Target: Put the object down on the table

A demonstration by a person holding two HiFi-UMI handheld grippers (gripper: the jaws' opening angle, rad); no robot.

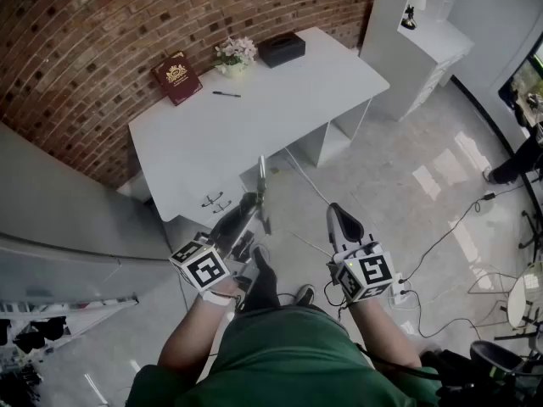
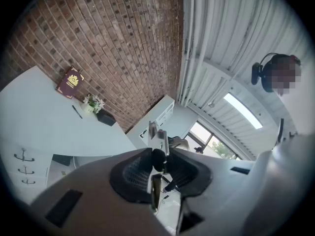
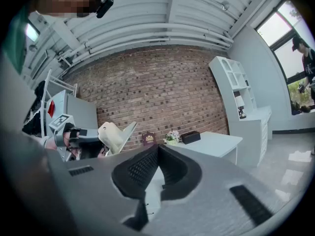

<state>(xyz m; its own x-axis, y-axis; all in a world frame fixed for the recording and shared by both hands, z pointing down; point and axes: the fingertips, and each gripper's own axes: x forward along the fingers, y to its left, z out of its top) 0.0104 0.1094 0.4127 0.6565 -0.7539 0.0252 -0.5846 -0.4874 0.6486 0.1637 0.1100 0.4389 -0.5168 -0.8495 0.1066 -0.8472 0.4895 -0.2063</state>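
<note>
My left gripper (image 1: 250,204) is shut on a thin flat metal tool (image 1: 263,185), which stands up edge-on between the pads. In the left gripper view the tool (image 2: 158,134) sticks out past the closed jaws of the left gripper (image 2: 157,157). It hangs in the air short of the white table's (image 1: 254,134) front edge. My right gripper (image 1: 338,214) is held beside it over the floor. Its jaws meet at the tips with nothing between them, as the right gripper view shows for the right gripper (image 3: 157,150). That view also catches the tool's grey blade (image 3: 128,132).
On the table's far side lie a red book (image 1: 176,77), a black pen (image 1: 226,94), a small flower pot (image 1: 235,55) and a black box (image 1: 282,48). A white shelf unit (image 1: 424,24) stands at the right. Cables (image 1: 441,236) trail over the glossy floor.
</note>
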